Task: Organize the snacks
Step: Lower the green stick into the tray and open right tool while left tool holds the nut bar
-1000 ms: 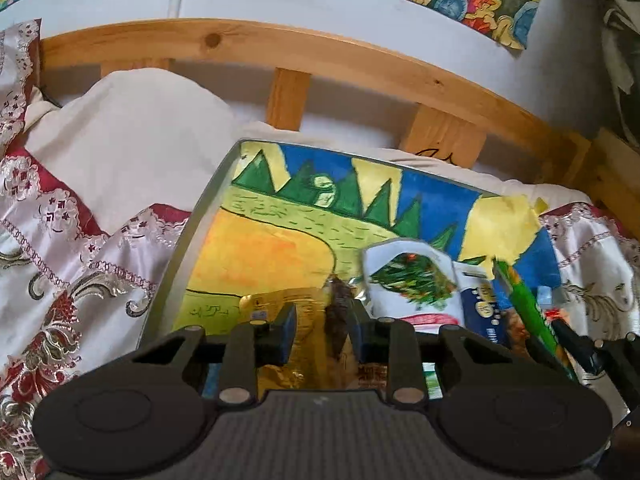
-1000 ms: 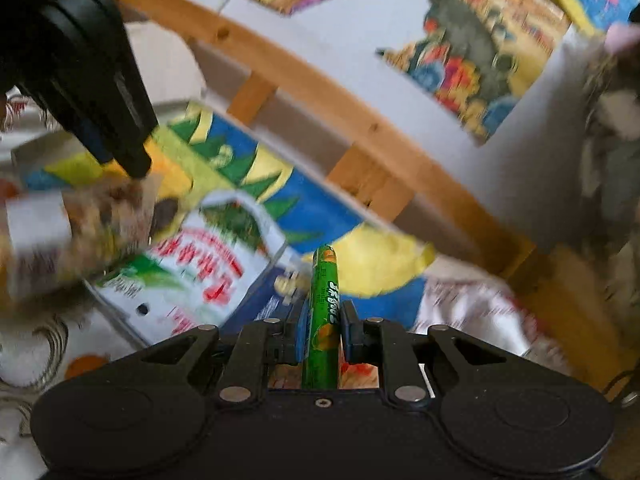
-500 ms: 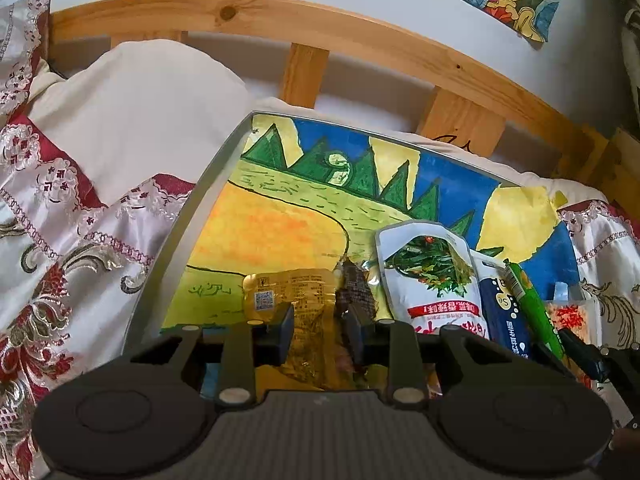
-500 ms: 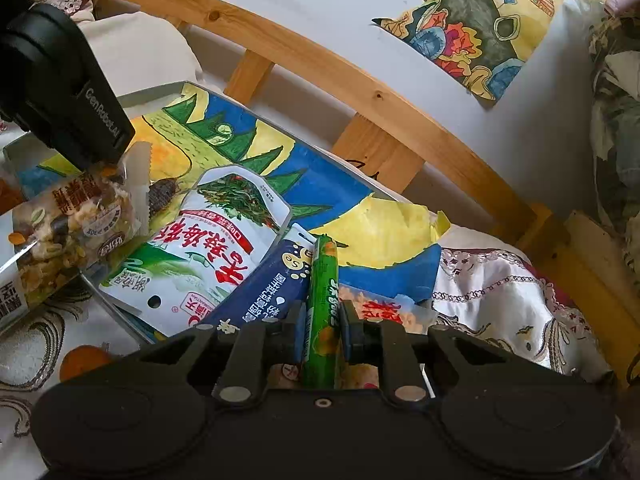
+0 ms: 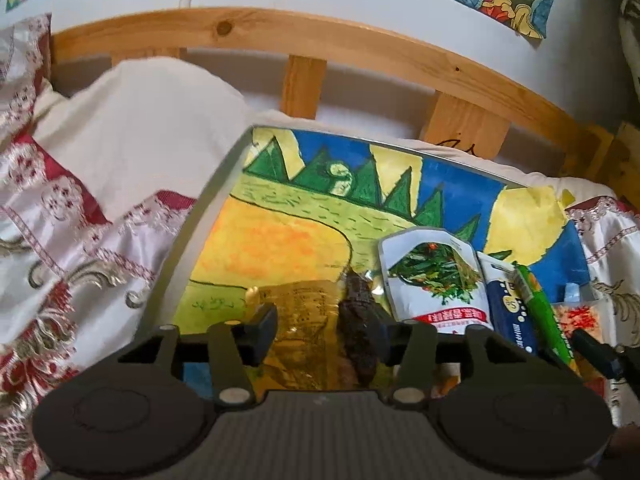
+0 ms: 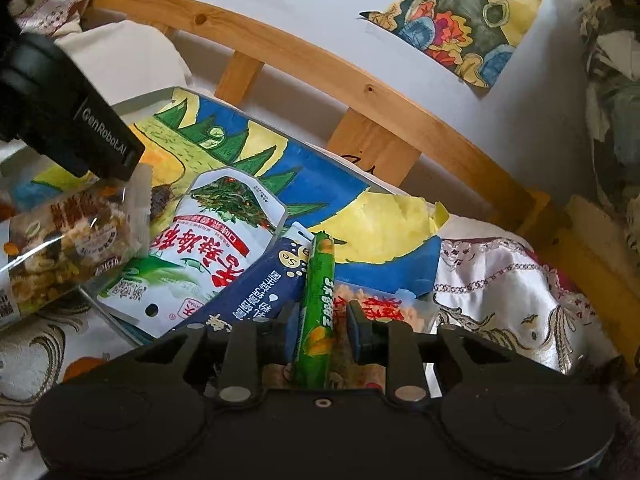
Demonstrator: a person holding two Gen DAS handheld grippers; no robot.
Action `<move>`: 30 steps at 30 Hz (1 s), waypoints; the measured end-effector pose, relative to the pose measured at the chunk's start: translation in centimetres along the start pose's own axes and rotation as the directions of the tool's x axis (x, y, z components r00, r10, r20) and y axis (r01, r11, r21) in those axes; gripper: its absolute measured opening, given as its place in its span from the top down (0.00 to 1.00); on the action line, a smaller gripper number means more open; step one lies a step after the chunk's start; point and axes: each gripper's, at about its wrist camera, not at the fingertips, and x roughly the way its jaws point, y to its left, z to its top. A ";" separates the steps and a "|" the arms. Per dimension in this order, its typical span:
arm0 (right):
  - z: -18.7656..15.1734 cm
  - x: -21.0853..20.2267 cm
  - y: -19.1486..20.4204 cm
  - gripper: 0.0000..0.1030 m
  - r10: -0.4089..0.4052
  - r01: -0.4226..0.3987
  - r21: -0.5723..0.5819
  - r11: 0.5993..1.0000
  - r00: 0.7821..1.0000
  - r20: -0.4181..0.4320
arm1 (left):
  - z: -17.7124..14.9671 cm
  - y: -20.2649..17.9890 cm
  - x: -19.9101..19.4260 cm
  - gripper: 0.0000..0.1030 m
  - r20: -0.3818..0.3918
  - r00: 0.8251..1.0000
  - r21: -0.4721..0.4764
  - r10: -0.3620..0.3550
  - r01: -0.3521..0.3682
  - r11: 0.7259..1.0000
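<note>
Jaws opening on both: left gripper (image 5: 322,330) around gold nut pack (image 5: 308,332), right gripper (image 6: 320,326) loose around green stick (image 6: 316,312).

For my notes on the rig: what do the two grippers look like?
Both are matte black plastic. Each has two round discs at the base, silver screws on angular linkages, and short blocky fingers. The left gripper carries white "GenRobot.AI" lettering. The right gripper looks alike.

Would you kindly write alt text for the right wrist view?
The right tongs are opening around a green snack stick lying on a navy packet and a white packet, all on a painted tray on a bed.
</note>
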 end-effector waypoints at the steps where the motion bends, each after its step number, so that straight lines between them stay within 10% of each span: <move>1: 0.0 0.0 0.0 0.73 0.001 -0.001 0.003 1.000 1.000 0.000 | 0.0 -0.1 -0.1 0.39 0.002 1.000 0.011 0.013 -0.013 1.000; 21: 0.5 0.1 -0.1 0.60 0.028 -0.028 0.054 0.998 1.000 -0.008 | 0.3 -0.9 -0.3 0.19 -0.020 0.989 0.063 0.147 -0.146 0.987; 30: 0.6 -0.2 -0.3 0.55 0.032 -0.032 0.062 0.998 0.999 0.003 | -0.4 1.0 0.5 0.18 -0.093 0.992 -0.156 0.085 -0.099 0.983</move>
